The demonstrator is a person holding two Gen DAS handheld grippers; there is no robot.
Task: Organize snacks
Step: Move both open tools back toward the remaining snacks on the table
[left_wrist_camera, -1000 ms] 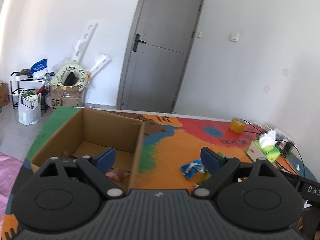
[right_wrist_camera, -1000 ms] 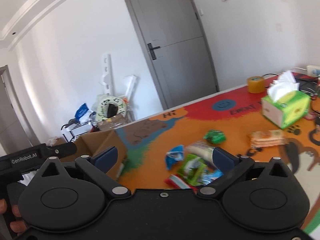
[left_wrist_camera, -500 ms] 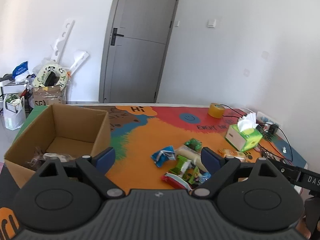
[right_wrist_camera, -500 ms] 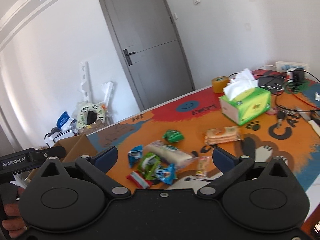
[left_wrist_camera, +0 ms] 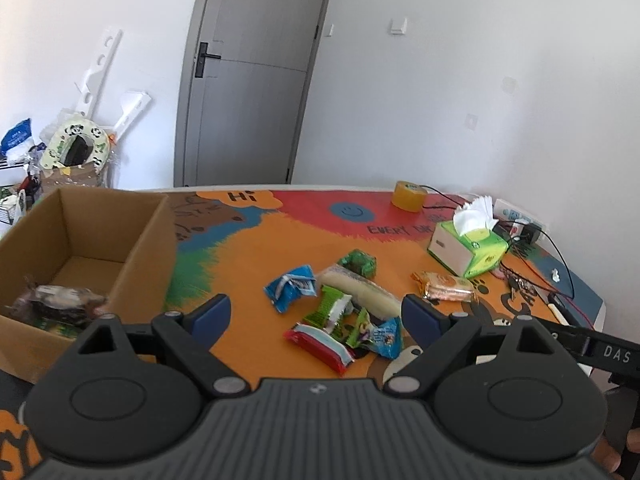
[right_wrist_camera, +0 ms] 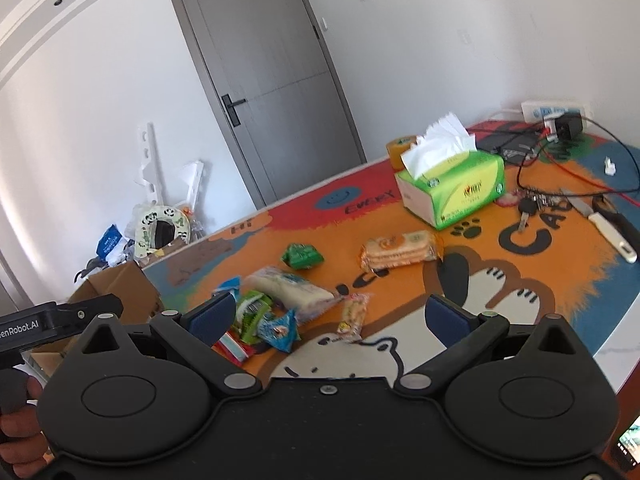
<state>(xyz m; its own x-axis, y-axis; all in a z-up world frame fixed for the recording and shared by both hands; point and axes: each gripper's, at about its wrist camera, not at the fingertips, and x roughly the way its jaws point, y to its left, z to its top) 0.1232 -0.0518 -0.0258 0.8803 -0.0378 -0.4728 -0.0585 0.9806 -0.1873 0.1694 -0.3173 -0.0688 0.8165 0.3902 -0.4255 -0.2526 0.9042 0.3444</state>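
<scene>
Several snack packets lie in a loose heap (left_wrist_camera: 340, 312) (right_wrist_camera: 276, 304) on the colourful table mat: a blue packet (left_wrist_camera: 290, 288), a long white wrapped roll (left_wrist_camera: 360, 292) (right_wrist_camera: 288, 288), a small green pack (left_wrist_camera: 358, 262) (right_wrist_camera: 302, 256), a red-and-white bar (left_wrist_camera: 320, 346). An orange biscuit pack (left_wrist_camera: 444, 288) (right_wrist_camera: 400, 254) lies apart to the right. A cardboard box (left_wrist_camera: 80, 248) (right_wrist_camera: 116, 292) at the left holds a few wrapped snacks (left_wrist_camera: 60, 304). My left gripper (left_wrist_camera: 316, 314) is open above the heap, holding nothing. My right gripper (right_wrist_camera: 328, 316) is open too, over a small yellow packet (right_wrist_camera: 352, 318).
A green tissue box (left_wrist_camera: 468, 246) (right_wrist_camera: 452, 184), a yellow tape roll (left_wrist_camera: 408, 195), keys (right_wrist_camera: 528, 206), a knife (right_wrist_camera: 600, 220), cables and a power strip (right_wrist_camera: 552, 112) crowd the table's right end. A grey door and floor clutter stand behind. A hand (right_wrist_camera: 20, 432) holds the left gripper's handle.
Both views have swung right, from the cardboard box toward the snack heap and the tissue box. Both grippers stayed open and empty.
</scene>
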